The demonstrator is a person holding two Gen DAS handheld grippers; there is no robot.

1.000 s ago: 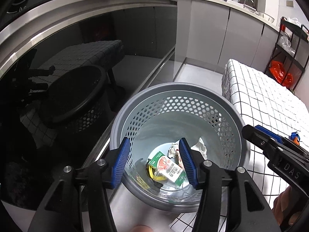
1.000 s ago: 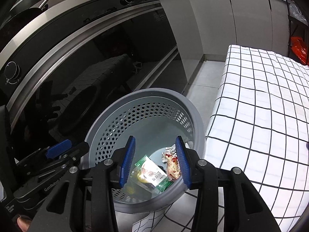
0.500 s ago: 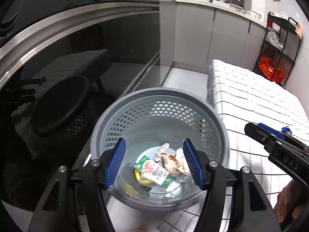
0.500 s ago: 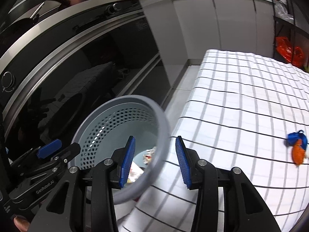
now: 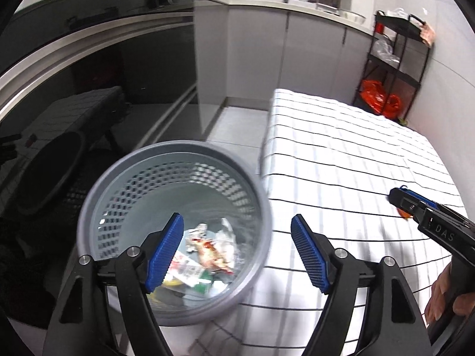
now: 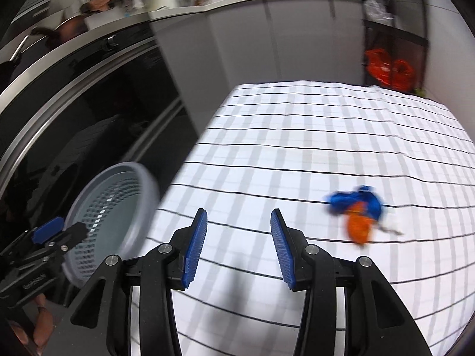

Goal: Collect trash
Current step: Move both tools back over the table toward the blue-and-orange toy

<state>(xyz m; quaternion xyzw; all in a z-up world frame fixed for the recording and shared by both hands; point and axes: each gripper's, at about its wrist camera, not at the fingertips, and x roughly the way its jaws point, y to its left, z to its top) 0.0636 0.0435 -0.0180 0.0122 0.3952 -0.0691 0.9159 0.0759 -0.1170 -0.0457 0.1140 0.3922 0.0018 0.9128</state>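
A grey perforated waste basket [image 5: 98, 195] stands on the floor left of the table; it also shows in the right wrist view [image 6: 139, 178]. Several wrappers [image 5: 207, 249] lie in its bottom. My left gripper [image 5: 237, 252] is open and empty above the basket's right rim. My right gripper [image 6: 237, 246] is open and empty above the checked tablecloth [image 6: 297, 148]. A crumpled blue and orange wrapper [image 6: 359, 213] lies on the cloth, ahead and right of the right gripper. In the left wrist view the right gripper [image 5: 415, 207] hides most of that wrapper.
A dark glass oven front [image 5: 89, 74] runs along the left. Grey cabinets [image 5: 297, 59] stand at the back. A black shelf rack [image 5: 394, 59] with an orange bag [image 5: 377, 101] stands at the back right.
Both grippers have swung right, away from the basket and toward the table. The right gripper now faces the blue and orange wrapper. The left gripper's jaws have opened wider.
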